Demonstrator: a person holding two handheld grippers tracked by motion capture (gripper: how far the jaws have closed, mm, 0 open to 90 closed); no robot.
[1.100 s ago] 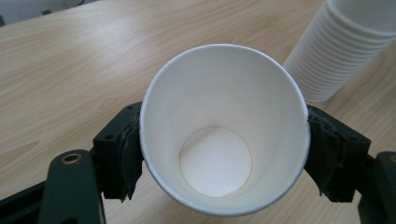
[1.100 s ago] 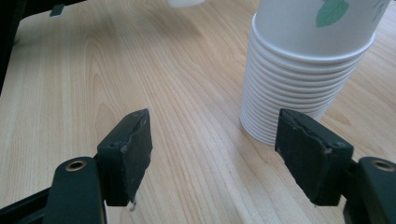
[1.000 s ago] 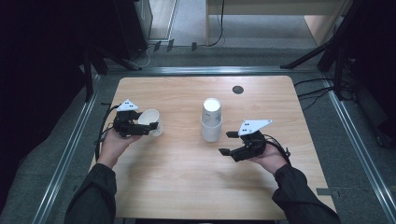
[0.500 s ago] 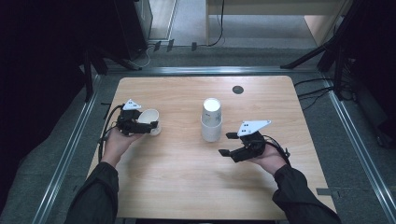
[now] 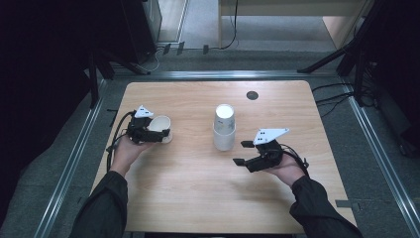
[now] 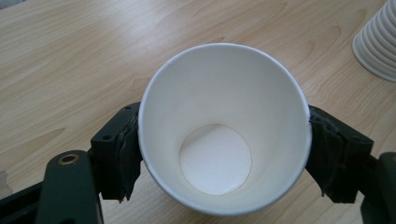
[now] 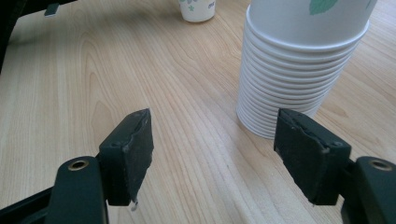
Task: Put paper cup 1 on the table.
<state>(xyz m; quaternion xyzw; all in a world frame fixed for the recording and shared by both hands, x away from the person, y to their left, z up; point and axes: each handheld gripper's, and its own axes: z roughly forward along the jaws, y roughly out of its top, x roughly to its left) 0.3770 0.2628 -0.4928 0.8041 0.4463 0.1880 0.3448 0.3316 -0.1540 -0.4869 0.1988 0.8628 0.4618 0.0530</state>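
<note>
A single white paper cup [image 6: 219, 116] stands mouth up between the jaws of my left gripper [image 6: 223, 154], and both pads touch its wall. These jaws have just been opening a little, with the cup still between them. In the high view this cup [image 5: 162, 125] and the left gripper [image 5: 159, 134] sit at the table's left. A tall stack of upside-down paper cups [image 5: 224, 128] stands mid-table. My right gripper [image 5: 240, 152] is open and empty, just right of and nearer than the stack [image 7: 299, 65], with bare wood between its jaws [image 7: 215, 149].
The wooden table [image 5: 198, 198] has a dark round cable hole [image 5: 252, 95] at the back right. Metal rails and dark floor surround the table. The lone cup [image 7: 197, 10] stands far off in the right gripper view.
My left hand has shifted slightly to the right with the cup. The right hand and the stack have stayed put.
</note>
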